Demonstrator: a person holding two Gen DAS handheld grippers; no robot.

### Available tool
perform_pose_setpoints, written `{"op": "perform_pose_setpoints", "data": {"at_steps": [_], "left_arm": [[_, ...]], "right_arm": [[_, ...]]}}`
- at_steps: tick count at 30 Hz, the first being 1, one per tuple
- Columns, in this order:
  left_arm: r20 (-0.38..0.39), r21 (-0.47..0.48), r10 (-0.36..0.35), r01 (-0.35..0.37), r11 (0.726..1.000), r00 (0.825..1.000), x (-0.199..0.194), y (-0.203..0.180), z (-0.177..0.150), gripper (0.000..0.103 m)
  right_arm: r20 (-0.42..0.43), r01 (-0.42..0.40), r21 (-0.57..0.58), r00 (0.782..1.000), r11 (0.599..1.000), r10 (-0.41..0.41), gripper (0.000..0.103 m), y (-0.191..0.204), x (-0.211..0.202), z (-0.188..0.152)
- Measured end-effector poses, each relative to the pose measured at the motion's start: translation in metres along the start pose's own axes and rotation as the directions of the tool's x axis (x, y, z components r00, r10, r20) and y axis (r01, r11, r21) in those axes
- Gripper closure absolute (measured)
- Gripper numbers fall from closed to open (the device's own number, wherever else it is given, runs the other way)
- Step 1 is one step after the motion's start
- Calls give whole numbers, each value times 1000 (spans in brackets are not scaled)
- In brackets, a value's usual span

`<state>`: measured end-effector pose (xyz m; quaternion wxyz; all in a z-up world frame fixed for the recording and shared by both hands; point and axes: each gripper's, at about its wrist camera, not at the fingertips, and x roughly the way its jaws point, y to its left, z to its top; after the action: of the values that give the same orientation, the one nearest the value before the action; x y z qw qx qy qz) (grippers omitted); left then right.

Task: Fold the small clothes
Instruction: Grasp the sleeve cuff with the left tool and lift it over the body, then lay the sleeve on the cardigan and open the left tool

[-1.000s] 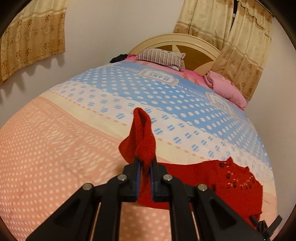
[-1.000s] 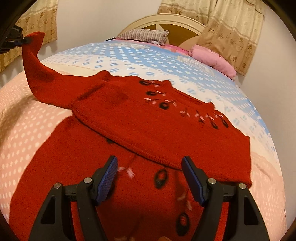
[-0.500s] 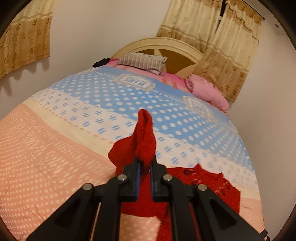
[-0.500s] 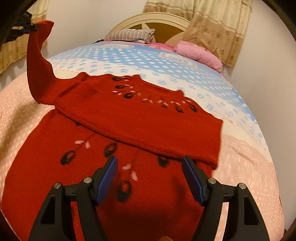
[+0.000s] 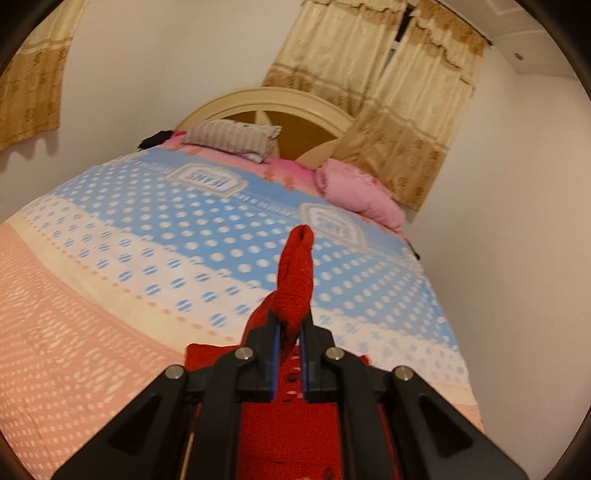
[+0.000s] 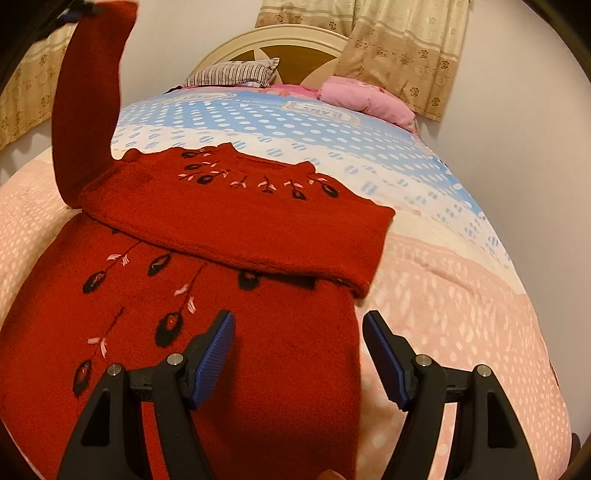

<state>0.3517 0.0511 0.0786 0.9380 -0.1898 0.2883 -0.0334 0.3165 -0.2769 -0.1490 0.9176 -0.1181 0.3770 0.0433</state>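
Note:
A red knitted sweater (image 6: pixel 229 229) with black and pink flower embroidery lies on the bed, its right sleeve folded across the chest. My left gripper (image 5: pixel 287 332) is shut on the cuff of the left sleeve (image 5: pixel 295 280). In the right wrist view that sleeve (image 6: pixel 88 110) rises high at the upper left, with the left gripper (image 6: pixel 79 9) at its top. My right gripper (image 6: pixel 299 332) hangs open above the sweater's lower right side edge, with nothing between its blue pads (image 6: pixel 214 354).
The bed cover (image 5: pixel 110 277) is dotted pink, cream and blue. A striped pillow (image 5: pixel 232 138) and a pink pillow (image 5: pixel 354 192) lie by the headboard (image 5: pixel 269 107). A wall (image 6: pixel 517 129) runs close along the bed's right side. Curtains (image 5: pixel 384 74) hang behind.
The left gripper has lifted the sleeve cuff higher and carried it over the sweater's body. The right gripper has slid right to the sweater's side edge, still open.

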Motion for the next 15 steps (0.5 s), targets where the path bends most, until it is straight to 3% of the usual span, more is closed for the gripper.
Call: {"op": "perform_pose_setpoints", "data": {"at_steps": [8, 13, 15], "left_arm": [[-51, 32, -102, 104, 994, 993, 23, -64, -28, 94], [-96, 124, -101, 112, 986, 990, 60, -107, -78, 94], [-99, 211, -73, 92, 973, 992, 77, -128, -107, 93]], "right_arm": [[-5, 5, 31, 1000, 1000, -5, 31, -16, -3, -18], [-13, 7, 54, 1000, 999, -6, 31, -24, -1, -29], [-23, 8, 63, 1000, 998, -6, 31, -27, 3, -34]]}}
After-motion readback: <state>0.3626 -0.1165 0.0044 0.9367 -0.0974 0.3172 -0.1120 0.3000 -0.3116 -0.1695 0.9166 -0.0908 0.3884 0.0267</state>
